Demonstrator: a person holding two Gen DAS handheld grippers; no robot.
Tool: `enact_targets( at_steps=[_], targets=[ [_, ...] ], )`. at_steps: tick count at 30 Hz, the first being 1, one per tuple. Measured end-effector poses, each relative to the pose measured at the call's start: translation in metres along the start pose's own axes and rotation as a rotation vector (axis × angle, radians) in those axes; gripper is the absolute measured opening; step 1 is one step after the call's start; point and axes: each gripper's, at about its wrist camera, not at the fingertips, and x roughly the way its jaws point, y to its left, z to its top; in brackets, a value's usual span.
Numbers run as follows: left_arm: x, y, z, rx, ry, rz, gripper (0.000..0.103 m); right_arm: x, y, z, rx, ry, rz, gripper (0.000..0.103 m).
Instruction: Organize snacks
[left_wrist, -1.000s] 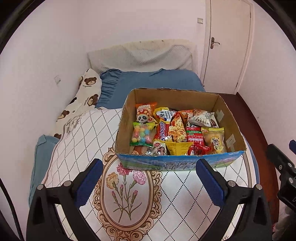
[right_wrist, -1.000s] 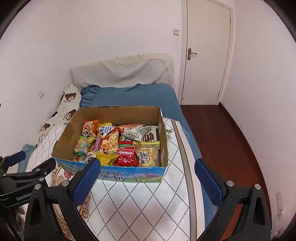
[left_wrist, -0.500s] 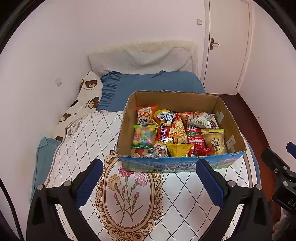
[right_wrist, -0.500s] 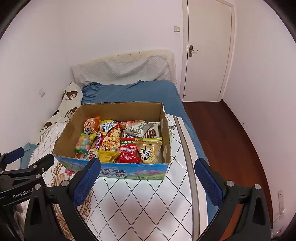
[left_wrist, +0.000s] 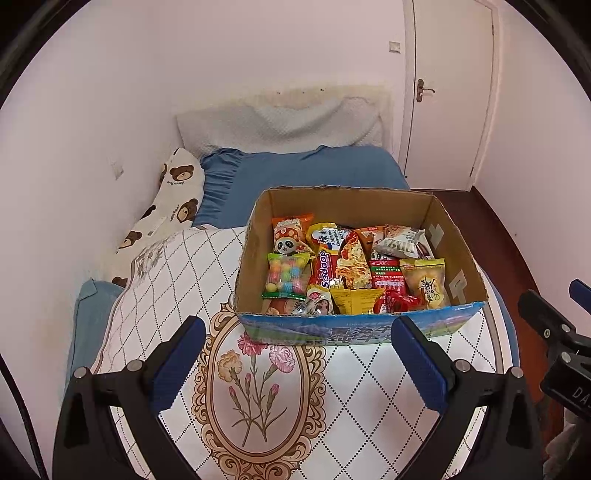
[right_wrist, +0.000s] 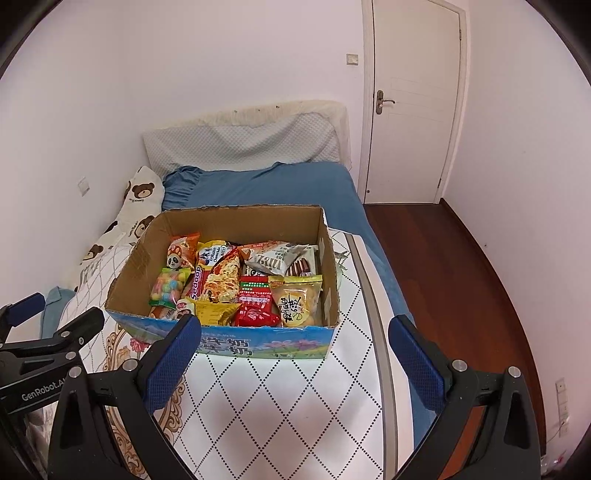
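Note:
An open cardboard box (left_wrist: 458, 236) (right_wrist: 236, 221) with a blue printed front stands on a quilted bed cover. Inside lie several snack packets, among them a candy bag (left_wrist: 286, 275) (right_wrist: 168, 288), a red Sedaap packet (left_wrist: 325, 269), a yellow cake bag (left_wrist: 426, 282) (right_wrist: 297, 301) and a red packet (right_wrist: 255, 314). My left gripper (left_wrist: 297, 363) hangs open and empty just short of the box's front. Further right, my right gripper (right_wrist: 295, 363) is open too, with nothing between its fingers.
The white diamond-pattern cover (left_wrist: 354, 398) (right_wrist: 288, 406) with a flower medallion lies over a blue bed (left_wrist: 295, 170). A bear-print pillow (left_wrist: 173, 199) rests along the left wall. A closed door (right_wrist: 410, 103) and dark wood floor (right_wrist: 443, 266) lie to the right.
Both grippers have drawn back and risen slightly, so the box sits a little lower and farther in each view. Both stay open.

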Motion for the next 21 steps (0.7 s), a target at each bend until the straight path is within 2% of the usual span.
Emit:
enact_targets(
  at_steps=[21],
  targets=[
    [-0.0031,-0.0028,0.001,0.011,-0.009,-0.007,0.103,-0.0019,-0.0032,-0.002,0.011,-0.001,-0.009,0.103]
  ],
)
